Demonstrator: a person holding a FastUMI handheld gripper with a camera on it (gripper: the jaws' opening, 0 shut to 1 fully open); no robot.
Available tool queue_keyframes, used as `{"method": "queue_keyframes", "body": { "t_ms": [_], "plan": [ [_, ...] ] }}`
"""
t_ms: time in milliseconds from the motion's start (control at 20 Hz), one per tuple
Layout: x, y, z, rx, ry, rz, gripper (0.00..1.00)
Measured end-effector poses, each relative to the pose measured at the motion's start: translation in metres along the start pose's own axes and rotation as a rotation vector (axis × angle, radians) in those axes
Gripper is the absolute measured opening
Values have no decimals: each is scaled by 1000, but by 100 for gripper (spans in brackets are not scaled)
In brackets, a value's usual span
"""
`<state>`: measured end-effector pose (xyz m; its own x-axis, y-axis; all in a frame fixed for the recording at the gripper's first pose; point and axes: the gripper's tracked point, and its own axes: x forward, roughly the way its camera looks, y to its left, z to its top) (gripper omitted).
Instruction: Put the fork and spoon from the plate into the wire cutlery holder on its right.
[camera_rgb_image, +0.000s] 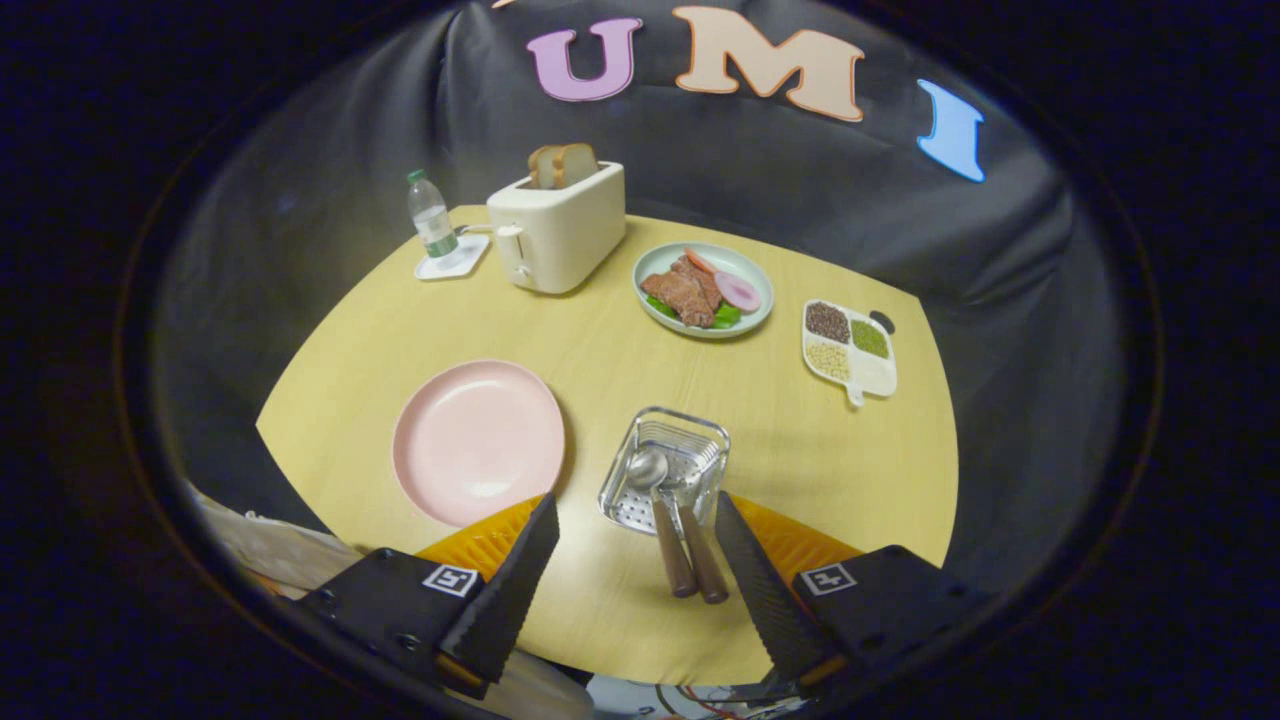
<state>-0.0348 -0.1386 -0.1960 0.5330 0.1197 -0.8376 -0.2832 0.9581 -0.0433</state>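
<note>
The gripper (637, 520) hangs over the near edge of the table (600, 340) with its fingers (520, 570) spread wide and nothing between them but bare tabletop and two brown handles. Those handles belong to the spoon (655, 500) and the fork (698, 555), which lie side by side in the holder (665, 465), their handles sticking out over its near rim toward the gripper and ending between the fingertips. The spoon's bowl rests on the holder's perforated floor; the fork's head is hard to make out behind the wire. Just left of the holder sits the pink plate (478, 440), bare, its near rim partly hidden behind the left finger. Farther on, a green dish (703, 290) holds meat, greens and a pink slice, and to its right a white tray (849, 349) holds grains in compartments. At the far side stands a toaster (556, 232) with bread (562, 164) in its slots, and beside it a bottle (431, 215) on a small white coaster (452, 258).
</note>
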Motion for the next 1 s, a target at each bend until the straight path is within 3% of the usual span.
{"method": "queue_keyframes", "body": {
  "t_ms": [300,1000],
  "plan": [
    [-19,38,35,60,-199,15,100],
    [-86,66,116,177,-716,-155,100]
  ]
}}
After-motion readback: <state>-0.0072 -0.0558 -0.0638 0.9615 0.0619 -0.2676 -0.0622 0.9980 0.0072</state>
